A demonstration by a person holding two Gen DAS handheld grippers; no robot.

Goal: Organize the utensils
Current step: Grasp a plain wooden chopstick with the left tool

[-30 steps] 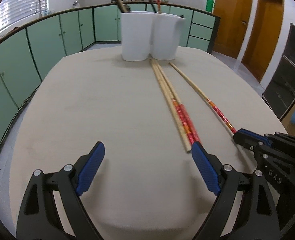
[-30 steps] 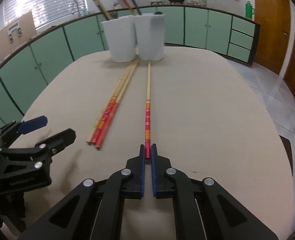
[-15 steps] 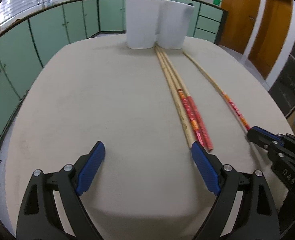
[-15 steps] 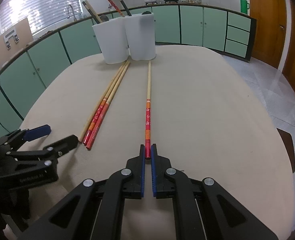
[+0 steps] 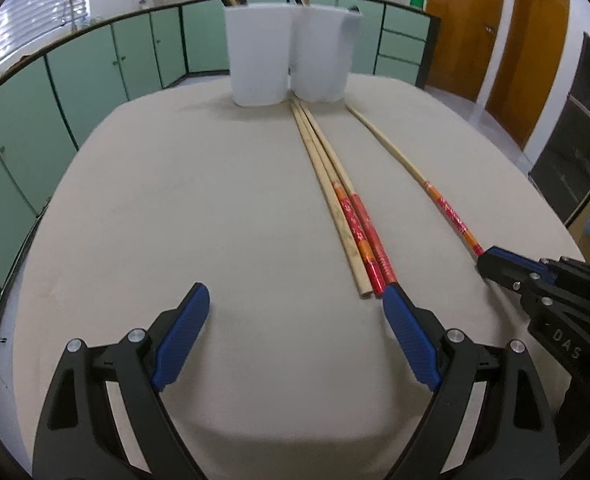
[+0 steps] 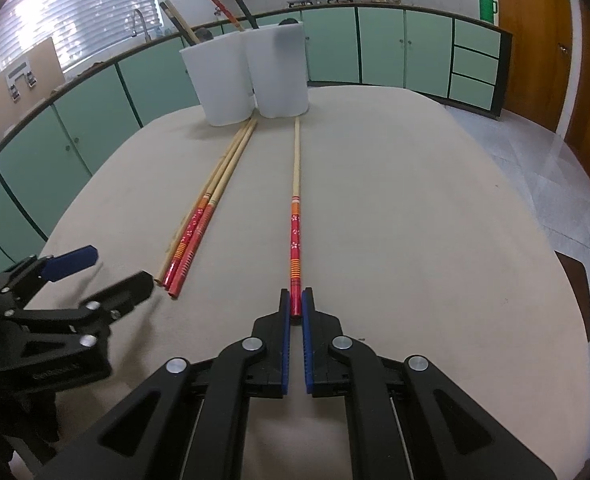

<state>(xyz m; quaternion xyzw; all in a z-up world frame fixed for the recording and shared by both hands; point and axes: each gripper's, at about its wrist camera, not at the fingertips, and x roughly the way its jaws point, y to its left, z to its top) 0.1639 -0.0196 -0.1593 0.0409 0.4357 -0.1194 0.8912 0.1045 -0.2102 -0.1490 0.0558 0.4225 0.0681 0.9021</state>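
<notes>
My right gripper (image 6: pixel 296 300) is shut on the red end of a single long chopstick (image 6: pixel 295 216), which lies along the table toward two white cups (image 6: pixel 255 76). It also shows in the left wrist view (image 5: pixel 415 172), with the right gripper (image 5: pixel 491 260) at its end. A bundle of three chopsticks (image 5: pixel 343 204) lies beside it, also seen in the right wrist view (image 6: pixel 207 212). My left gripper (image 5: pixel 295 304) is open and empty, its right finger (image 5: pixel 407 328) just behind the bundle's near ends. The cups (image 5: pixel 287 60) hold several utensils.
The beige table (image 5: pixel 175 200) is rounded, with its edges close on the left and near side. Green cabinets (image 6: pixel 395 44) ring the room. Wooden doors (image 5: pixel 479 20) stand at the right.
Both grippers have shifted slightly over the table. The right gripper stays shut on the single chopstick. The left gripper stays open near the bundle's ends.
</notes>
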